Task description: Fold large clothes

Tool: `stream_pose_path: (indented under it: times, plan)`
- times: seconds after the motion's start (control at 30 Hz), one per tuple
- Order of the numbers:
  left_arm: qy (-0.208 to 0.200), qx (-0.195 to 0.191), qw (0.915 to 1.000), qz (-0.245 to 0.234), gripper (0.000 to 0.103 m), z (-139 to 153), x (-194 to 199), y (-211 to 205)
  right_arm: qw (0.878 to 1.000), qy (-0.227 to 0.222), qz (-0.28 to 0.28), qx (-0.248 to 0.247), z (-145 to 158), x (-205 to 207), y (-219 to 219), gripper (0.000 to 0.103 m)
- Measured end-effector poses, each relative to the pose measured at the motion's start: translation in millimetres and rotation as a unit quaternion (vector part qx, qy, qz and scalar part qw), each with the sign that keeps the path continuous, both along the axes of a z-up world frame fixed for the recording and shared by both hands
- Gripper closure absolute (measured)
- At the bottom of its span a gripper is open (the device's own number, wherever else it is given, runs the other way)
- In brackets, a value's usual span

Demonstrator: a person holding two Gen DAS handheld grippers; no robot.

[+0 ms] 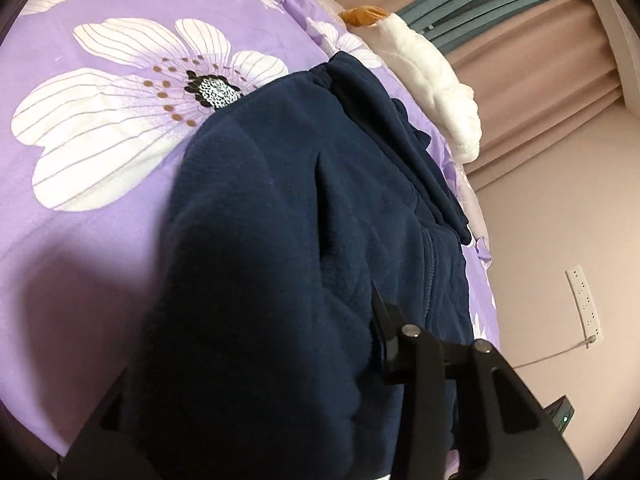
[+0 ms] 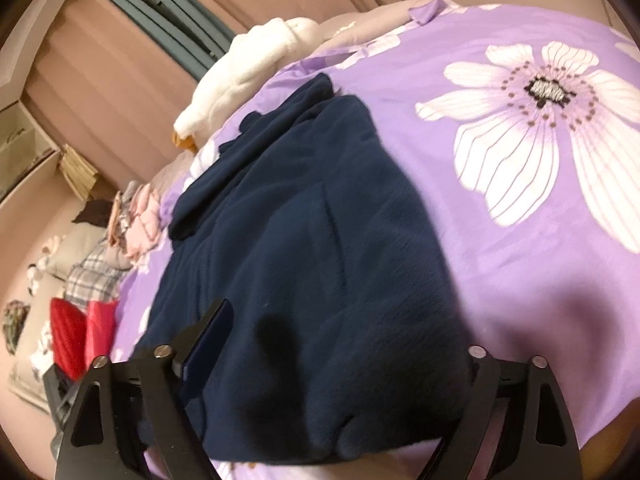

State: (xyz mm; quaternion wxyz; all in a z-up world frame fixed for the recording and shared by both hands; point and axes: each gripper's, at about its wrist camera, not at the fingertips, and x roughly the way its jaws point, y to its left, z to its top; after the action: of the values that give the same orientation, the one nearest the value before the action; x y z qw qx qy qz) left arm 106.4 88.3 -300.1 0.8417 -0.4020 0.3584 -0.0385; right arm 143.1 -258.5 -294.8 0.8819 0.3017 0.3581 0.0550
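Observation:
A navy fleece jacket (image 1: 304, 200) lies on the purple flowered bedspread (image 1: 100, 208), its zip running up the right side in the left wrist view. My left gripper (image 1: 248, 344) is shut on a thick bunched fold of the fleece. Only its right finger (image 1: 384, 320) shows, pressed against the cloth, and the fleece hides the other finger. In the right wrist view the same jacket (image 2: 320, 220) fills the middle. My right gripper (image 2: 344, 336) stands wide open over the jacket's near hem, its left finger (image 2: 208, 332) resting beside the cloth.
A white plush toy (image 1: 436, 80) lies at the bed's far edge before pinkish curtains (image 1: 540, 60). A power strip (image 1: 584, 304) hangs on the wall. Folded clothes (image 2: 136, 220), a plaid cloth (image 2: 92, 280) and red items (image 2: 80, 332) sit off the bed's left side.

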Motion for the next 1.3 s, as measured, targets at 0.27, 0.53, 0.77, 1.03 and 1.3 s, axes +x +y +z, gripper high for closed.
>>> stream_pose_path:
  times: [0.27, 0.53, 0.77, 1.03, 1.3]
  plan:
    - [-0.003, 0.103, 0.9945, 0.018, 0.074, 0.8, 6.7, -20.8, 0.999, -0.012, -0.010, -0.049, -8.9, 9.2, 2.4, 0.069]
    - [0.004, 0.167, 0.9857, 0.024, 0.076, 13.3, 13.6, -33.2, 1.000, -0.005, -0.001, -0.024, -2.9, 9.2, -6.3, 0.080]
    - [-0.047, 0.224, 0.9733, 0.017, 0.078, 64.9, 23.6, -43.7, 0.999, -0.050, 0.007, -0.015, 37.3, 12.9, -8.1, 0.082]
    - [-0.119, 0.207, 0.9707, 0.023, 0.078, 144.8, 96.9, -40.5, 0.993, -0.120, -0.002, -0.009, 109.2, 68.3, -20.9, 0.082]
    - [-0.134, 0.233, 0.9620, 0.047, 0.078, 168.7, 220.7, -43.0, 0.986, -0.149, -0.011, -0.071, 147.4, 180.3, -4.9, 0.082]
